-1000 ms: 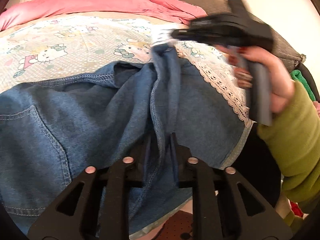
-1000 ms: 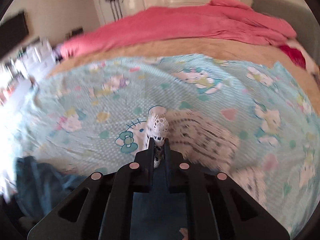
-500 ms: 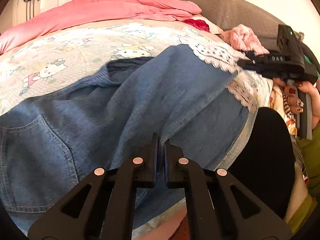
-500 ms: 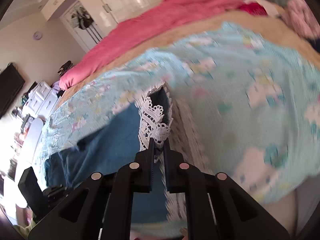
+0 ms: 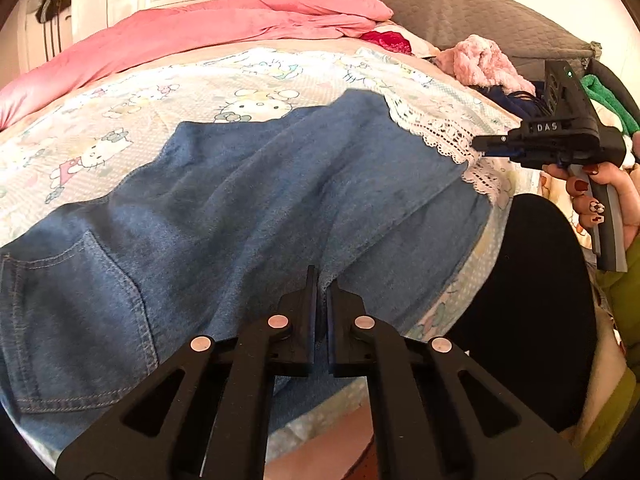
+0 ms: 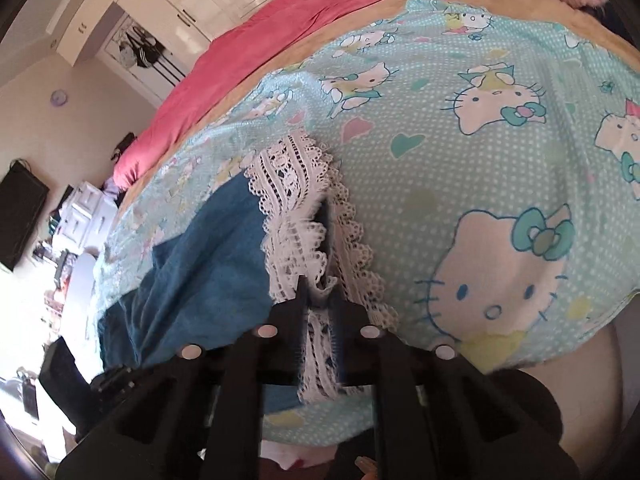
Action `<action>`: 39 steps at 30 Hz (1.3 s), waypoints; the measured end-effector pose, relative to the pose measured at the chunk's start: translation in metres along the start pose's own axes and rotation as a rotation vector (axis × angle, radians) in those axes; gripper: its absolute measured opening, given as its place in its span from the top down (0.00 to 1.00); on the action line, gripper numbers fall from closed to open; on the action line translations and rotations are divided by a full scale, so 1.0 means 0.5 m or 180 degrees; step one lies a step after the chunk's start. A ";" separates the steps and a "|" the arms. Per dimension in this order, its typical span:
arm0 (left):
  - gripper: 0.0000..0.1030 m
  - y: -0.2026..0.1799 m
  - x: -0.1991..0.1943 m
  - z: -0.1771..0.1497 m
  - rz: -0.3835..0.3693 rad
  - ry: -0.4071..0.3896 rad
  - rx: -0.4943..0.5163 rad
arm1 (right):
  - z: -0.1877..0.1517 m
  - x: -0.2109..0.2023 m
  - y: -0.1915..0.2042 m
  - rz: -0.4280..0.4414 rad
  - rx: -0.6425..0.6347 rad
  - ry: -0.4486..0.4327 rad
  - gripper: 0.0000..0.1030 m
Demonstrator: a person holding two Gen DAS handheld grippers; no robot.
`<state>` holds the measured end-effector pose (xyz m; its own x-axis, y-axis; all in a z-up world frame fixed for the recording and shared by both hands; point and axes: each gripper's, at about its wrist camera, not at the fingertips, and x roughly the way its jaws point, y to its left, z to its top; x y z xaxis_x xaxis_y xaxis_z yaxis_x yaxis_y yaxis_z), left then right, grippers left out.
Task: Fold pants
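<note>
Pants: blue denim pants with white lace hems [image 5: 248, 208] lie spread on the cartoon-print bed sheet [image 6: 460, 168].
Left gripper [image 5: 322, 280]: jaws pinch the denim edge.
Right gripper [image 6: 318, 288]: jaws clamp the lace hem.
Progress: apparently one lengthwise fold done; crosswise folds remain.

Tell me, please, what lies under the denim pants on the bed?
Under the denim pants lies a Hello Kitty sheet, showing around their edges. One leg is folded over the other, so the lower leg and the sheet beneath stay mostly covered.
</note>
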<state>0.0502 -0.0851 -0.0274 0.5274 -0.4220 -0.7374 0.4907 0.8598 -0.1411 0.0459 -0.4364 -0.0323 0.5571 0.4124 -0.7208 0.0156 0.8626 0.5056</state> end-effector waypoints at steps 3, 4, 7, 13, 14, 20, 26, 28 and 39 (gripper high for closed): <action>1.00 -0.004 -0.014 -0.007 -0.0063 0.0015 0.0024 | -0.014 -0.022 0.000 -0.0019 -0.0089 0.0024 0.91; 1.00 -0.008 -0.018 -0.010 -0.0087 0.0026 0.0047 | -0.020 -0.028 0.000 -0.0031 -0.0127 0.0043 0.91; 1.00 -0.019 -0.023 -0.016 -0.0131 0.0063 0.0130 | -0.032 -0.034 -0.003 -0.0128 -0.0226 0.0098 0.91; 1.00 -0.034 0.000 -0.030 -0.0139 0.0192 0.0239 | -0.056 -0.011 -0.015 -0.0509 -0.0325 0.0236 0.84; 1.00 -0.032 0.004 -0.032 -0.0141 0.0213 0.0229 | -0.058 -0.011 -0.009 -0.0631 -0.0400 0.0215 0.76; 1.00 -0.022 0.012 -0.035 -0.0177 0.0236 0.0153 | -0.097 -0.060 0.101 -0.0707 -0.1426 -0.0114 0.67; 1.00 -0.016 0.012 -0.036 -0.0209 0.0239 0.0115 | -0.217 0.014 0.249 -0.0515 -0.2804 0.0206 0.63; 1.00 -0.018 0.010 -0.036 -0.0213 0.0233 0.0122 | -0.235 0.044 0.269 -0.0562 -0.3022 0.0294 0.63; 0.94 -0.014 0.018 -0.039 -0.0283 0.0306 0.0128 | -0.242 0.090 0.249 -0.0621 -0.3141 0.0685 0.95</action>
<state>0.0380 -0.0893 -0.0458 0.4127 -0.4649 -0.7833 0.5609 0.8073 -0.1836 -0.0274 -0.2751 -0.0593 0.4560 0.1991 -0.8674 -0.6533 0.7368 -0.1743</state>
